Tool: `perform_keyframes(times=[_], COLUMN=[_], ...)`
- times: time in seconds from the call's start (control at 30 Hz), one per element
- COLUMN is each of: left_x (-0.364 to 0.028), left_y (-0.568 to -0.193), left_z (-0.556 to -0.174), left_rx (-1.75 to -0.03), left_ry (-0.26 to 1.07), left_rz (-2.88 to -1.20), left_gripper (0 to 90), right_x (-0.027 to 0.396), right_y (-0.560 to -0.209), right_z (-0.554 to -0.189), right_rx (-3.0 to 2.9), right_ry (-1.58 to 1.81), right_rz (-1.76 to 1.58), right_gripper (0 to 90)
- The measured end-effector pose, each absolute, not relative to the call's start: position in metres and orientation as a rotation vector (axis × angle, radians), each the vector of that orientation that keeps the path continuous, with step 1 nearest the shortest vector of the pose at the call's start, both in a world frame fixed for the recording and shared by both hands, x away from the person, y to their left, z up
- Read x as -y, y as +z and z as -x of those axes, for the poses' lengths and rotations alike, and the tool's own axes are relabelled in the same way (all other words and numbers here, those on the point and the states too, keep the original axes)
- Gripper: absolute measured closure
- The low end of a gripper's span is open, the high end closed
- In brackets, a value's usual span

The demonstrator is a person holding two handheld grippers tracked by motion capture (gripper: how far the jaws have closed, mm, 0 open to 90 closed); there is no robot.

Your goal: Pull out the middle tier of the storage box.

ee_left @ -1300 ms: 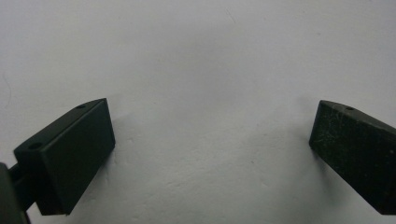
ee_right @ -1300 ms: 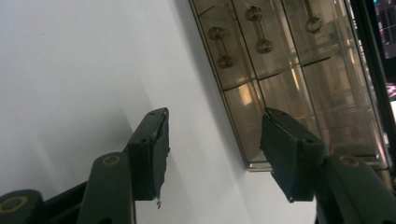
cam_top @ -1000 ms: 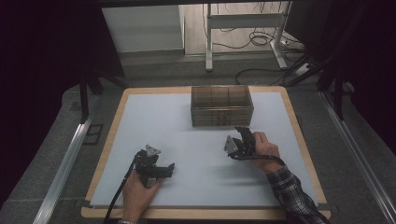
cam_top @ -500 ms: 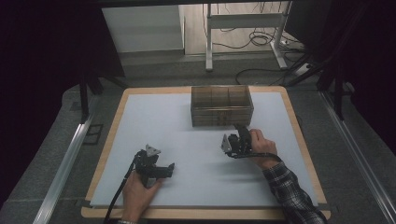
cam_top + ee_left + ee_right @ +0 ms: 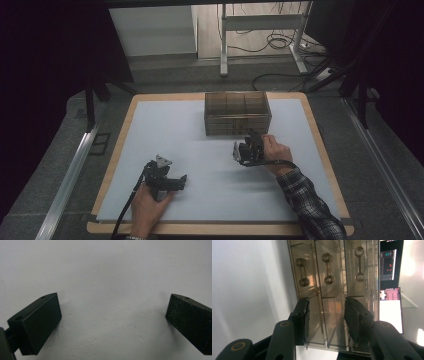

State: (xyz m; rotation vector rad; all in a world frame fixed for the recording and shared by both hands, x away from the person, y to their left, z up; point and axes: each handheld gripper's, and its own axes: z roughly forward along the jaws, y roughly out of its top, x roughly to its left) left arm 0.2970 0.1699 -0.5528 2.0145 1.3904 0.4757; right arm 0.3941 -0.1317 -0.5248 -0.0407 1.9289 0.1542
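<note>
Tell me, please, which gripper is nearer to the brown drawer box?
Right. The right gripper sits just in front of the drawer box, facing its drawers; the left gripper lies well back toward the table's near left side.

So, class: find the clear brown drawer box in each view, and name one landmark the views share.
High view: the drawer box stands at the far middle of the white mat, just beyond the right gripper.
Left gripper view: not in it.
Right gripper view: upper middle, turned sideways, beyond the fingers.
Shared landmark: the white mat.
</note>
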Motion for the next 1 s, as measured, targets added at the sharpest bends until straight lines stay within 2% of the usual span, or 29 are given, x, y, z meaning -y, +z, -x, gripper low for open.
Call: perform_keyframes(times=[0.53, 1.0], left_x=[-0.17, -0.17], left_y=[-0.553, -0.553], left_z=[-0.297, -0.297], left_rx=[-1.39, -1.39], left_ry=[0.476, 0.476], left_rz=[-2.014, -2.014], left_gripper=[0.0, 0.0], right_x=[0.116, 0.11], right_y=[-0.535, -0.541], right_z=[-0.41, -0.42], right_rx=[-1.867, -1.856], right_ry=[0.104, 0.098], right_rz=[0.098, 0.12], right_gripper=[70.3, 77.8])
